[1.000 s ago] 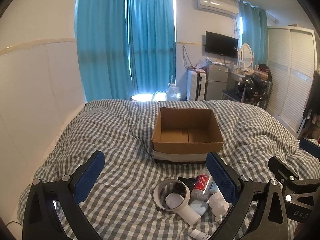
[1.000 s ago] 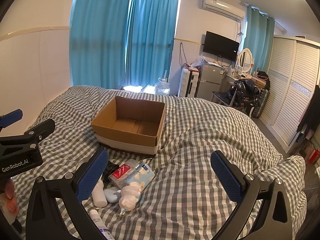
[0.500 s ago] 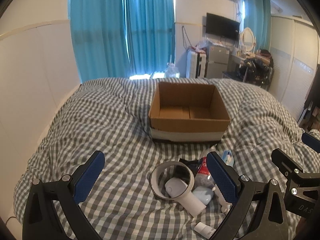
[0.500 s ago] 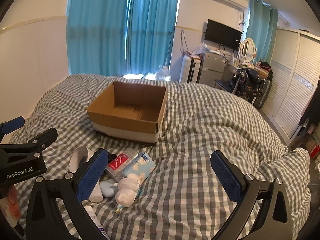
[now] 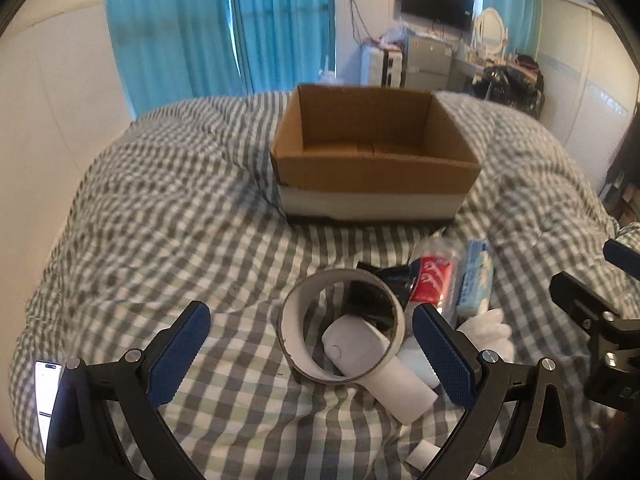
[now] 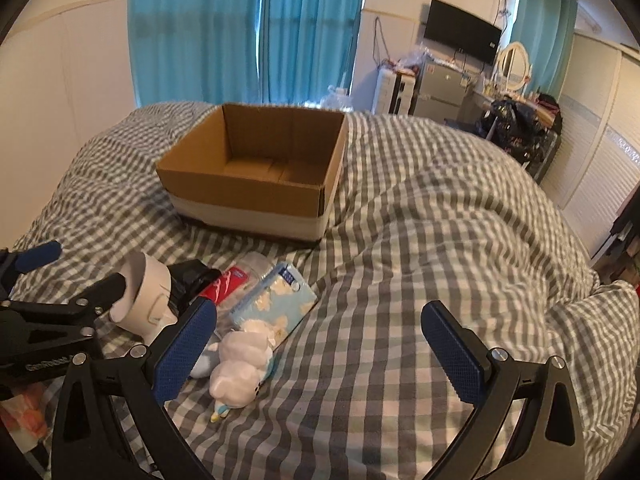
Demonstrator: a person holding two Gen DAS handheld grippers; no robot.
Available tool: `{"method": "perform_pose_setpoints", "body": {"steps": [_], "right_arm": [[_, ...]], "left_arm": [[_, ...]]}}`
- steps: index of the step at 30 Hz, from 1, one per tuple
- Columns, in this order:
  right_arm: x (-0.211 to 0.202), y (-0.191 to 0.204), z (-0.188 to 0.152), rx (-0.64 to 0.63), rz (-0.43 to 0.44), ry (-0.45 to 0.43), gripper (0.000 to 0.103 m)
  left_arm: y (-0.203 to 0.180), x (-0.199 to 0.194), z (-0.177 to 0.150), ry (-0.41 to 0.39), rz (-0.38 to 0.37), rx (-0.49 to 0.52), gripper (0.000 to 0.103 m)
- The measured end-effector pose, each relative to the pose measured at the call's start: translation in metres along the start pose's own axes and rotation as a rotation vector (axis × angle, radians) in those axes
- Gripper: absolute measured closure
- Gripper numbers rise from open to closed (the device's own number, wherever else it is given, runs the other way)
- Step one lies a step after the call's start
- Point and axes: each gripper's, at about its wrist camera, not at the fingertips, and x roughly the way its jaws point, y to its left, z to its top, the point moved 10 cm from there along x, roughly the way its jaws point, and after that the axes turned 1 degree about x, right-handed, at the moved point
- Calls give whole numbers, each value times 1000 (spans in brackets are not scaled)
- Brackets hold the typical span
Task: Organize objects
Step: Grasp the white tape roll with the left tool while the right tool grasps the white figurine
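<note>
An open cardboard box [image 5: 376, 160] sits on the checked bedspread [image 5: 180, 220], and what shows of its inside is bare. In front of it lies a small pile: a white controller with a ring [image 5: 344, 336], a red packet [image 5: 430, 280], a blue tissue pack [image 5: 476, 276], a white plush toy [image 5: 488, 332] and a black item [image 5: 394, 276]. My left gripper [image 5: 310, 356] is open, low over the bed, with the controller between and just ahead of its fingers. My right gripper [image 6: 318, 350] is open beside the plush toy [image 6: 240, 364] and the tissue pack [image 6: 276, 300], holding nothing.
A phone [image 5: 48, 396] lies at the bed's near left edge. A white wall panel [image 5: 60, 100] runs along the left side, with blue curtains [image 6: 248, 32] behind the bed. A fridge, a dresser and white wardrobe doors [image 6: 592, 152] stand to the right. A white tube [image 5: 420, 456] lies near my left gripper's base.
Both grippers have moved forward and down toward the pile. The controller now lies between the left gripper's fingers. The box and the objects have not moved.
</note>
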Motion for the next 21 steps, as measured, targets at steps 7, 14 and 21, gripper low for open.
{"method": "perform_pose_setpoints", "body": {"steps": [7, 14, 21], "right_arm": [[18, 10, -11, -31, 26, 54, 3], [29, 20, -25, -75, 46, 101, 5], [38, 33, -37, -132, 56, 148, 9]], "left_arm": [[-9, 34, -13, 87, -70, -2, 0], [-13, 59, -20, 142, -84, -3, 0], [-15, 72, -20, 154, -141, -1, 13]]}}
